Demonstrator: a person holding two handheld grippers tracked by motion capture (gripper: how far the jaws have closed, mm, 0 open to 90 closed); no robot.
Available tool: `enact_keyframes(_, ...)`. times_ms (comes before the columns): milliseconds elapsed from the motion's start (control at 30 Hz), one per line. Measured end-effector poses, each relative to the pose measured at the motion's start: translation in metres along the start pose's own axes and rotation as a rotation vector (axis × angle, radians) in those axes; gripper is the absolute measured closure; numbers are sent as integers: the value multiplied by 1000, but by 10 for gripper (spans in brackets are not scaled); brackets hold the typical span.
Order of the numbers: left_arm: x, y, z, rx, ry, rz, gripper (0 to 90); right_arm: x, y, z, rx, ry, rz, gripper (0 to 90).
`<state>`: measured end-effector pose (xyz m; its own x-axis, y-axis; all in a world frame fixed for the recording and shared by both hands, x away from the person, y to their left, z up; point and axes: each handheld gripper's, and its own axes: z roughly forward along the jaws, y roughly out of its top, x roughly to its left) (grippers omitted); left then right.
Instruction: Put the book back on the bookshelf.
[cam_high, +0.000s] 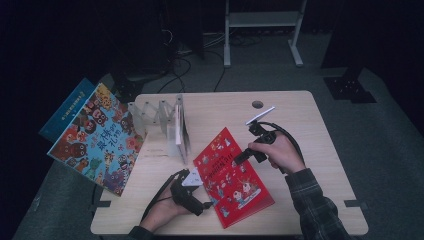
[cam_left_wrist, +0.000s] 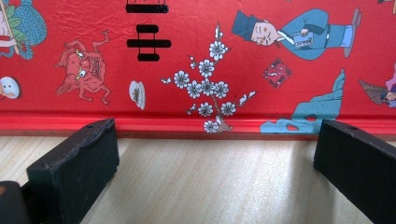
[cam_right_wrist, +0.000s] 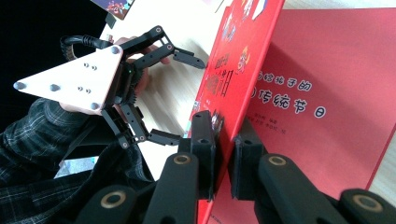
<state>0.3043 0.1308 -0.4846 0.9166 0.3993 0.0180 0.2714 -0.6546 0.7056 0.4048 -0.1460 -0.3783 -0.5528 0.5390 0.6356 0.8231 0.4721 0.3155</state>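
Your right gripper (cam_right_wrist: 224, 154) has its two black jaws clamped on the front cover (cam_right_wrist: 243, 56) of the red book (cam_high: 231, 177). In the right gripper view one jaw sits on the printed outside of the cover and the other on the plain red inside, with the cover lifted on edge between them, running from the bottom centre up to the top of the frame. To the right of it lies the red title page (cam_right_wrist: 327, 93) with white characters.

In the high view the red book lies in the lower middle of the frame, on the light wooden table (cam_high: 300, 115), turned at an angle. Your right hand (cam_high: 280, 152) holds its gripper at the book's upper right edge.

Your left gripper (cam_high: 187, 187) sits at the lower left of the book, just beside its edge. Its jaws stand wide apart and hold nothing: in the left gripper view they rise at the bottom left and bottom right corners, with bare table between them and the book's red edge running across the frame just beyond their tips. Whether the tips touch that edge, you cannot tell. In the right gripper view the same gripper appears at the upper left, with its jaws spread toward the cover.

At the left of the high view a large picture book (cam_high: 97, 140) leans out over the table edge, and a clear book rack (cam_high: 160, 122) stands between it and the red book.
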Motion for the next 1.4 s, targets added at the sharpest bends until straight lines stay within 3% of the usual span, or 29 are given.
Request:
enact_keyframes(333, 0, 0, 0, 0, 0, 0, 0, 0, 1, 1, 10, 5, 5, 822)
enact_keyframes(467, 0, 0, -1, 0, 3, -5, 0, 1, 0, 0, -15, 9, 3, 838)
enact_keyframes(700, 4, -3, -3, -6, 23, -33, 0, -2, -10, -3, -99, 31, 0, 855)
enact_keyframes(967, 7, -3, -5, -8, 31, -56, 0, -1, -26, -18, -221, 78, -40, 876)
enact_keyframes(1233, 10, -1, -11, -86, 8, -102, 0, 3, -44, -29, -353, 67, -98, 878)
enact_keyframes(1400, 15, 1, -15, -161, -17, -139, 0, 5, -55, -34, -440, 77, -137, 879)
